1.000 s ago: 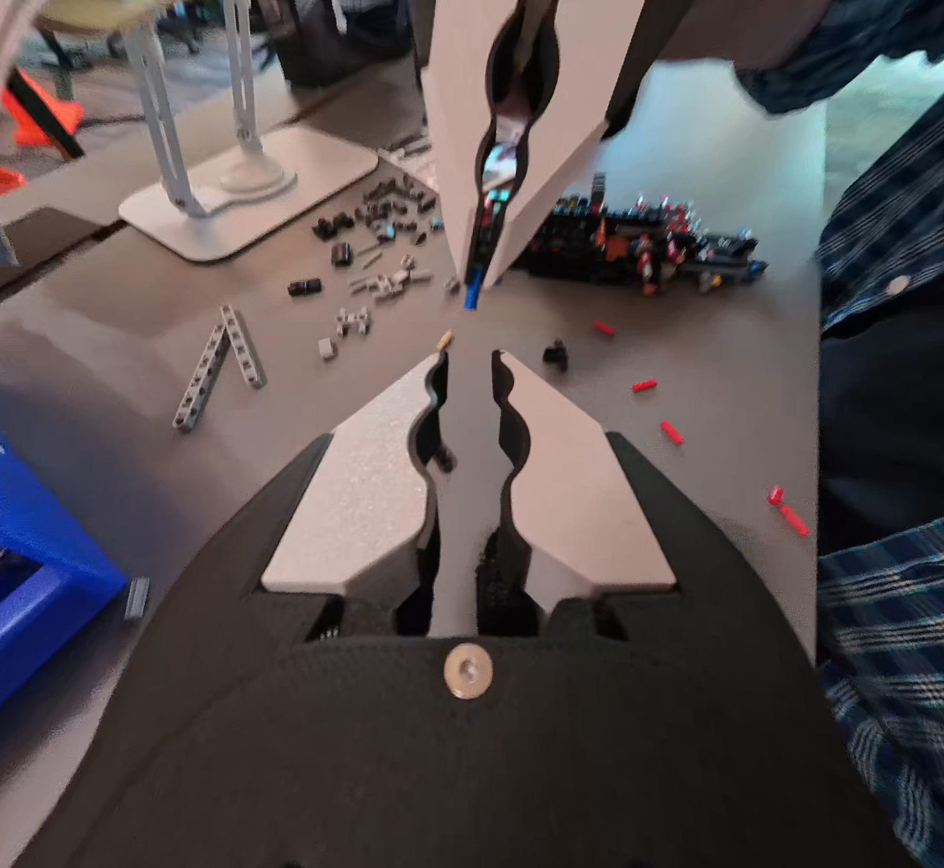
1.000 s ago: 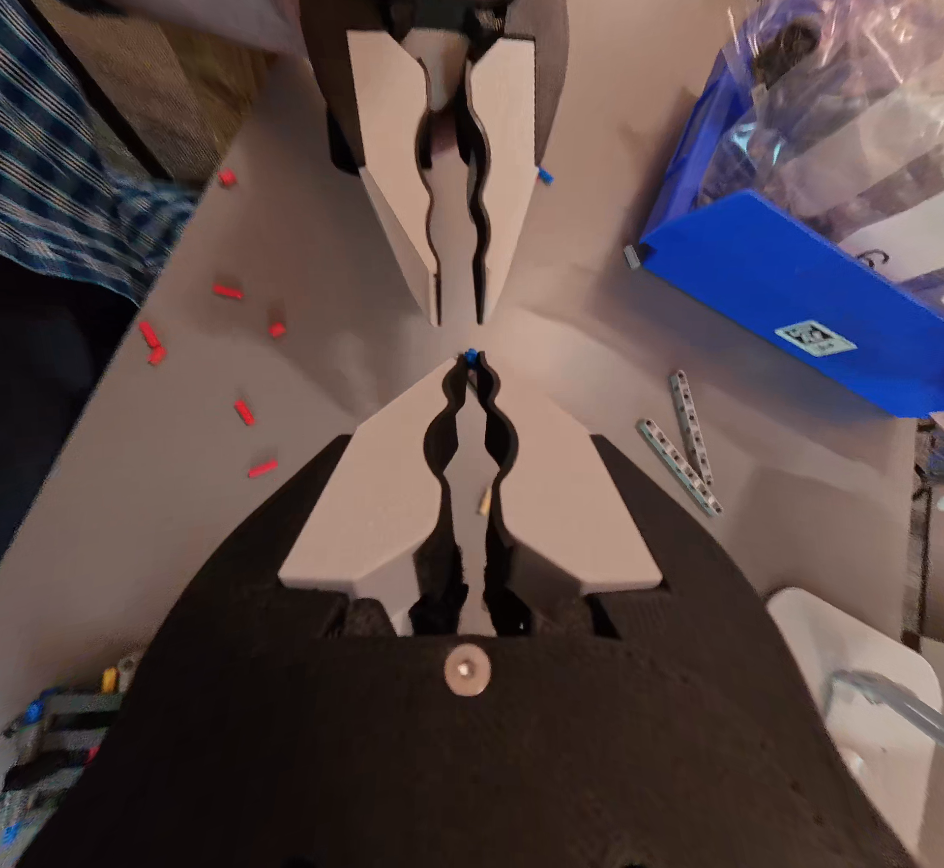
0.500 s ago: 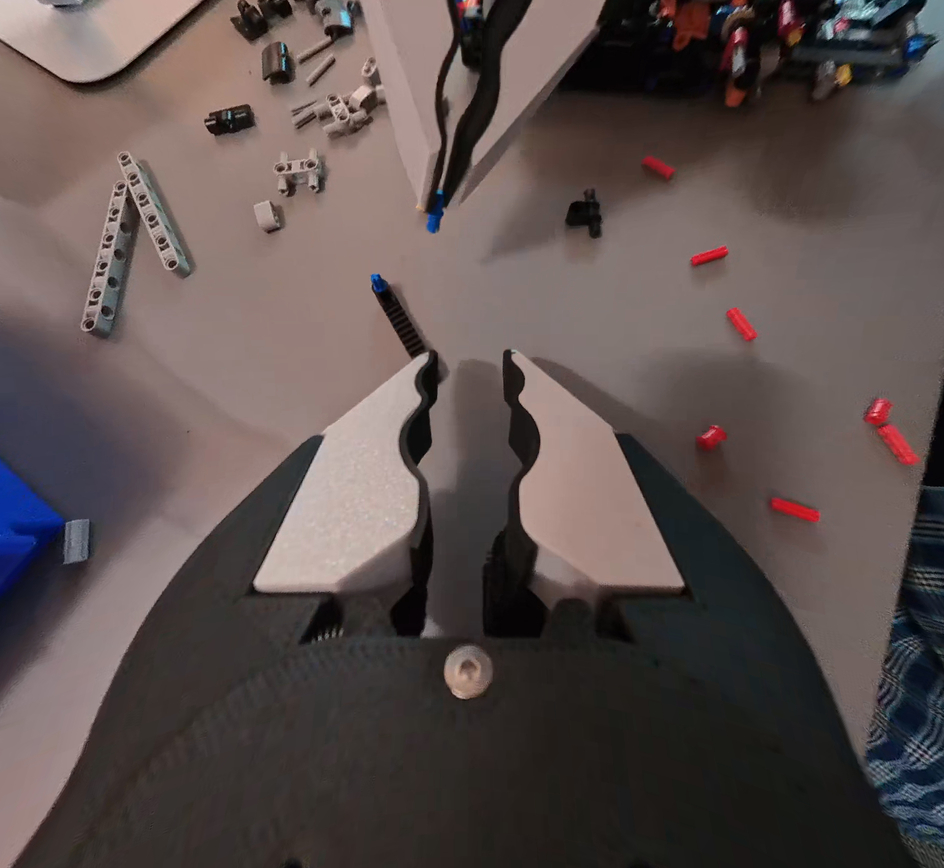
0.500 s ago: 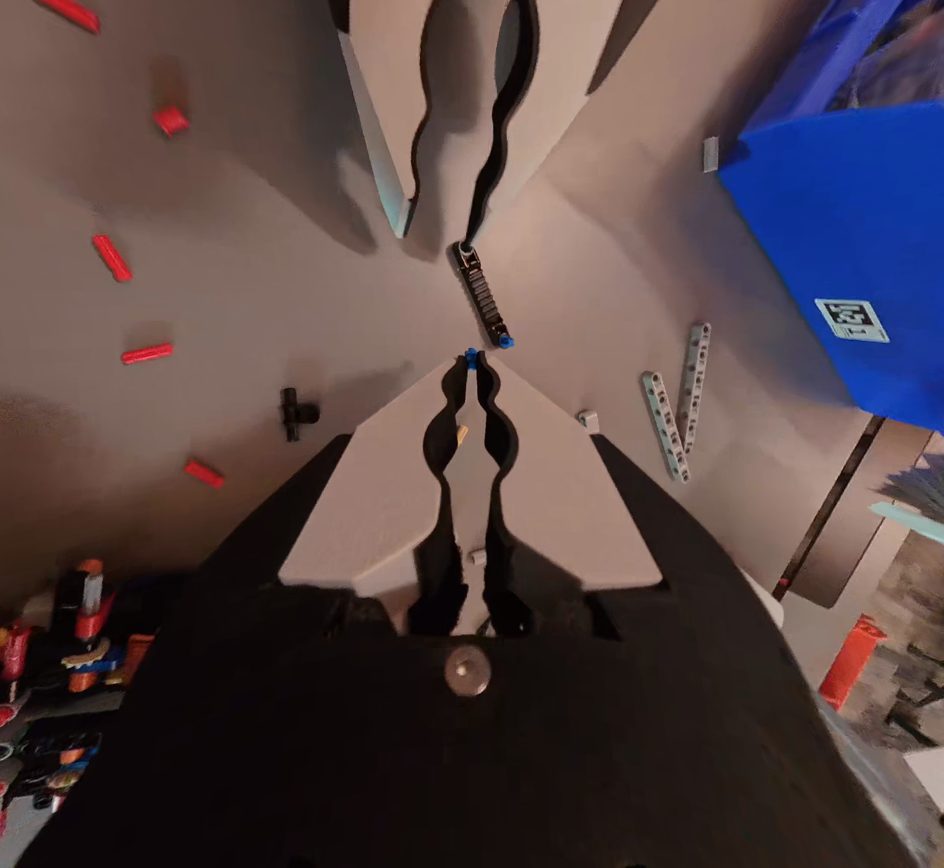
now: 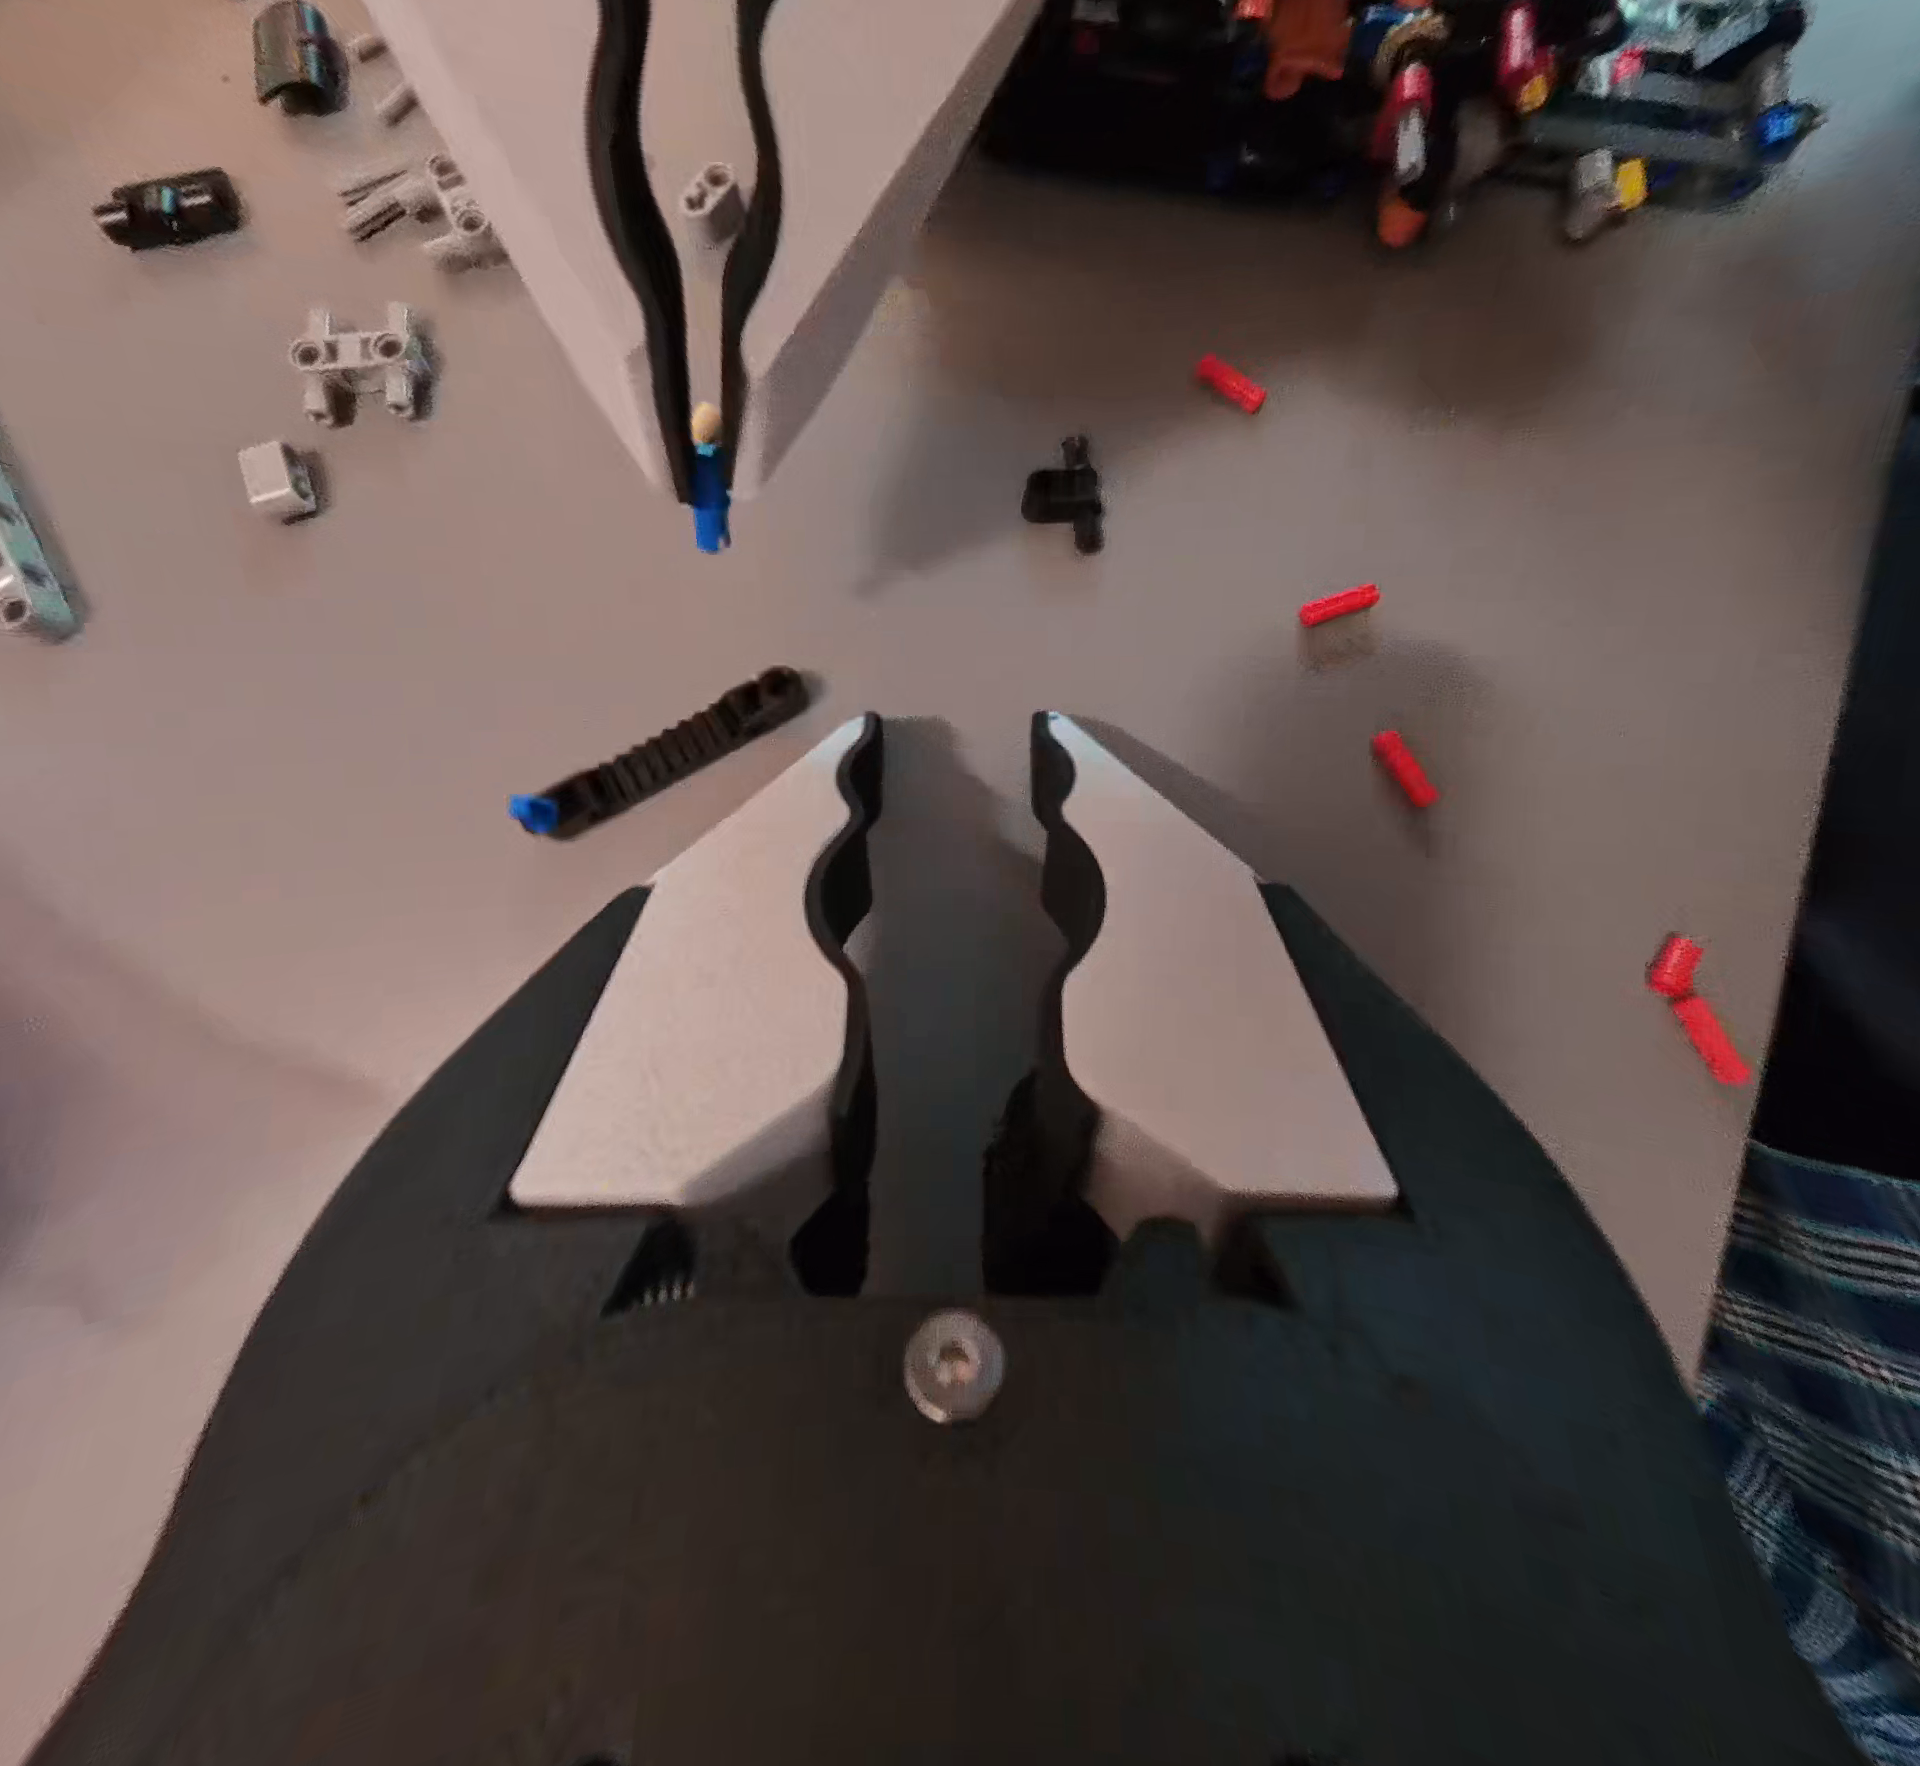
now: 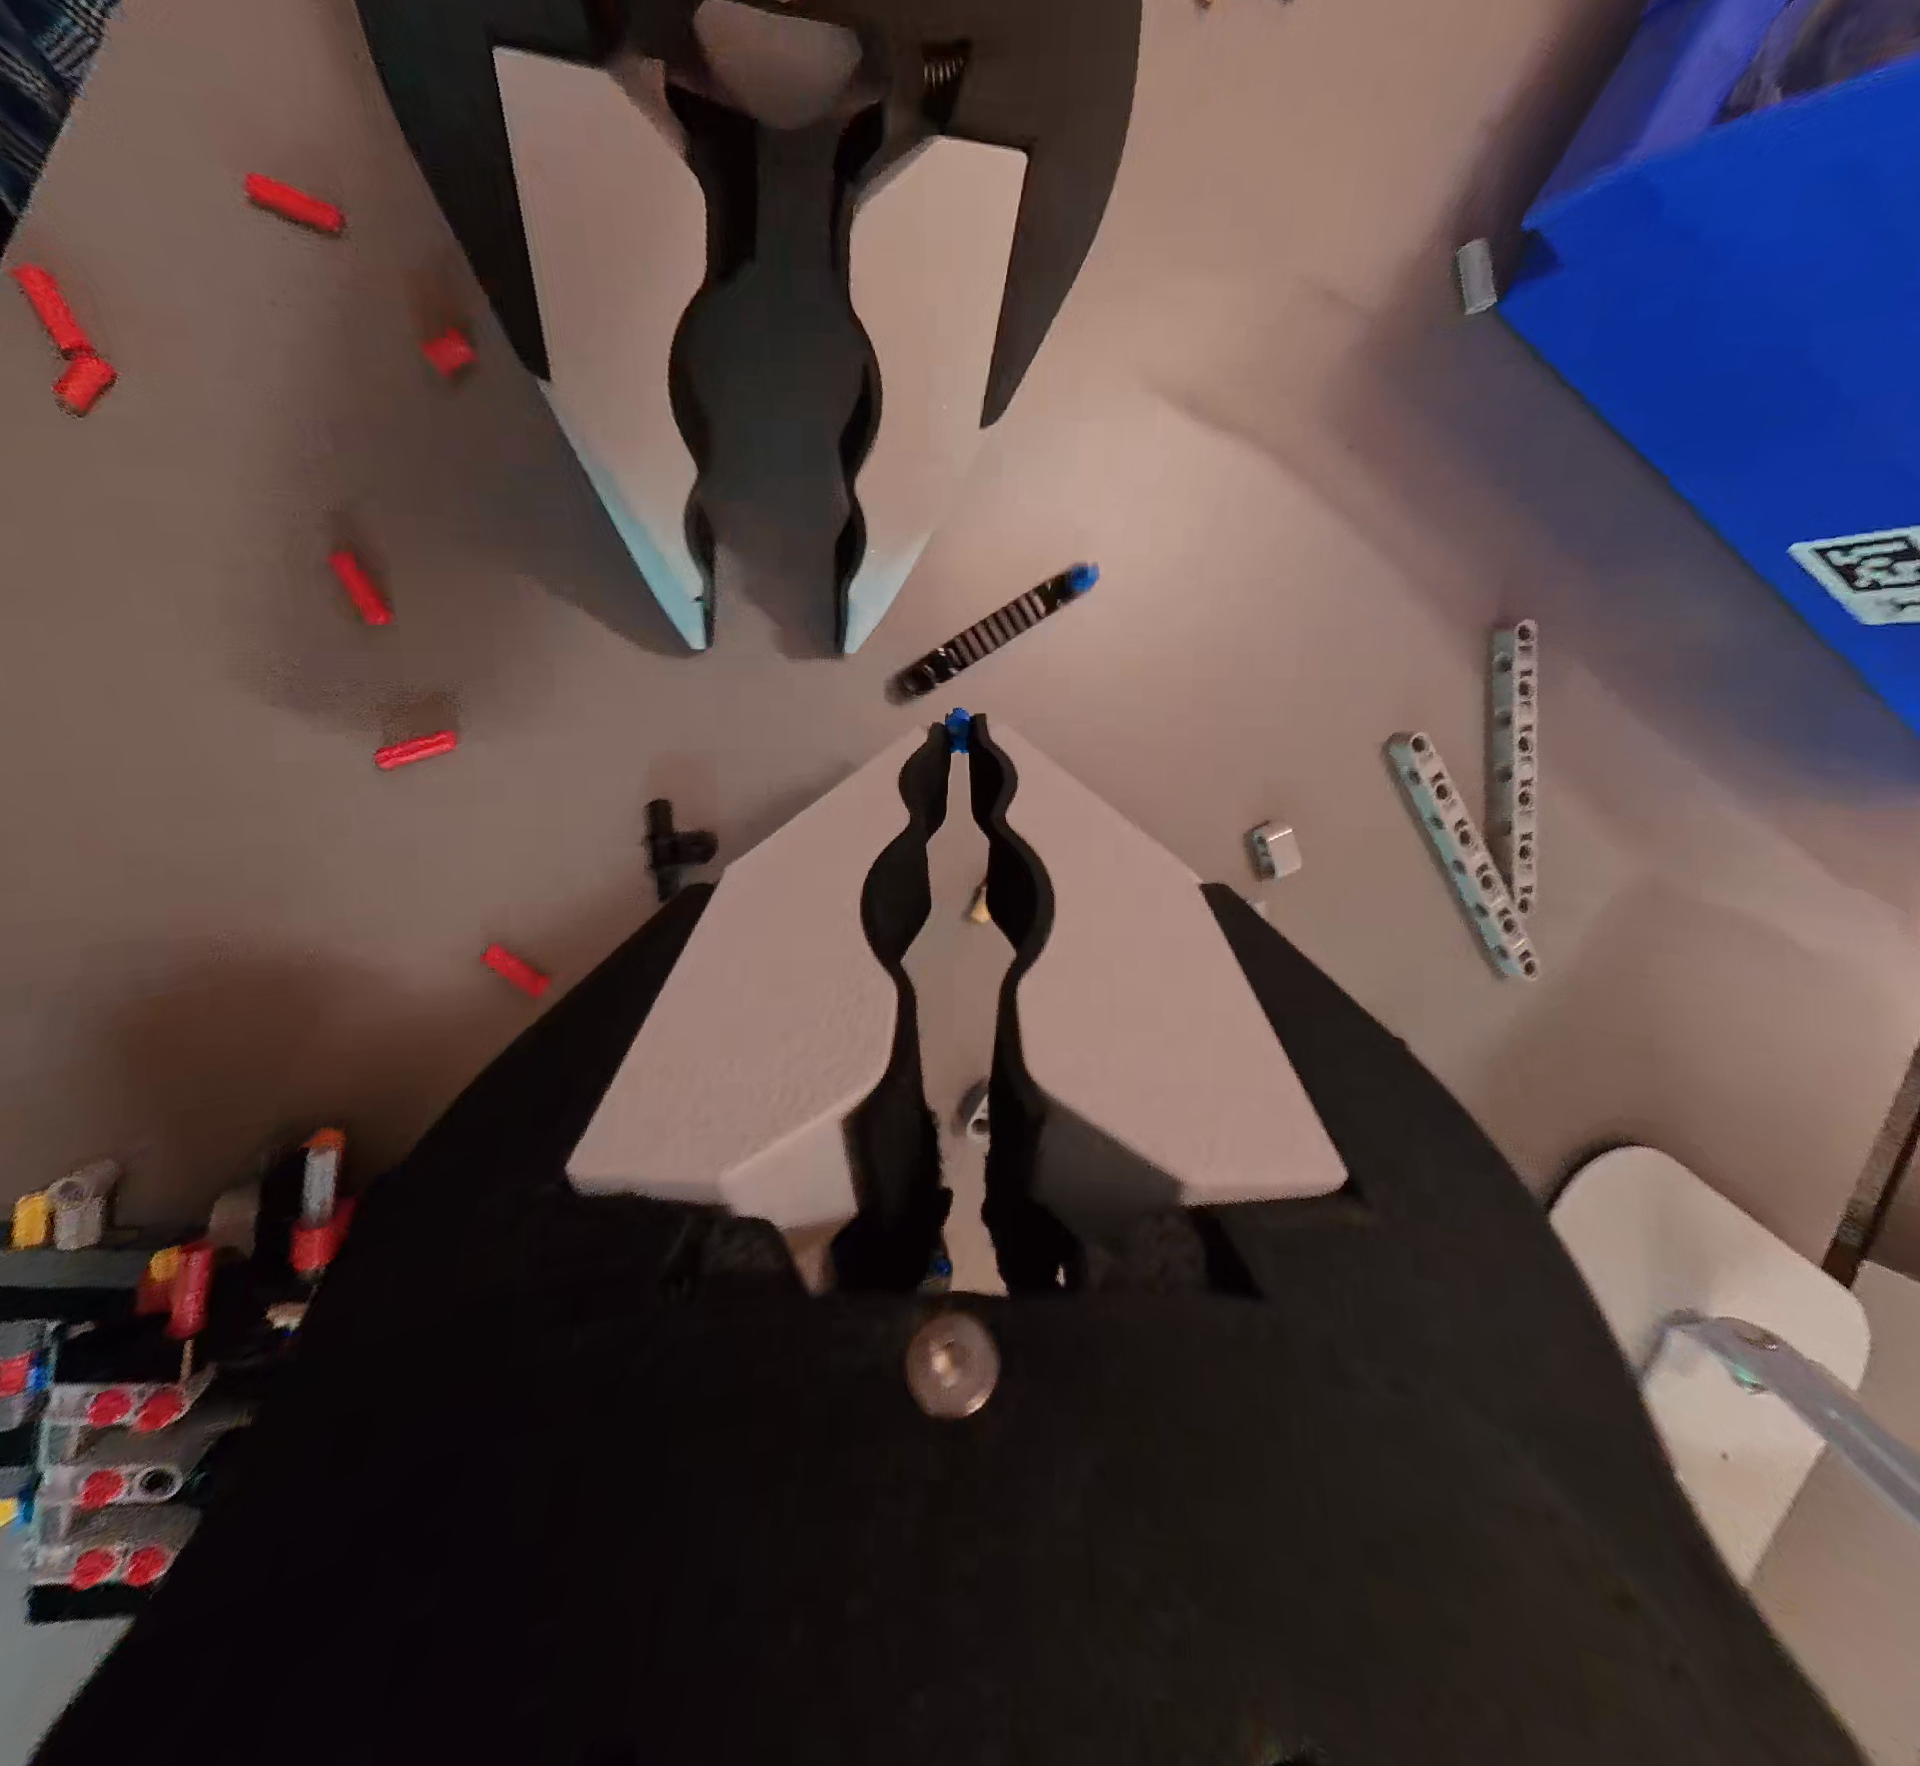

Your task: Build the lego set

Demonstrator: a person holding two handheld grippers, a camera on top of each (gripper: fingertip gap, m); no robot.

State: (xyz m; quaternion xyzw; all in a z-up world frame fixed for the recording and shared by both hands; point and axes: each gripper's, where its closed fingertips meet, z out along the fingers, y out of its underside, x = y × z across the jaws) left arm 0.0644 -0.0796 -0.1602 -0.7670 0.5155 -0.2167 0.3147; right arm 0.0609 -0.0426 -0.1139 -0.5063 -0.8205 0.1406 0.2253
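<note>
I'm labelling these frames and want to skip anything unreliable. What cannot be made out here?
- Blue pin, right wrist view: the right gripper covers most of it.
- Lego model, left wrist view: blurred, cut off by the top edge.
- Blue bin, right wrist view: contents out of frame.
- Black toothed rack, left wrist view: tooth count blurred; whether the open left gripper touches it is unclear.

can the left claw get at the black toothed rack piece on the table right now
Probably yes: the left claw is open and empty, and the black rack lies flat just beside its fingertips with bare table around it. The right claw sits apart, pinching a blue pin.
</note>
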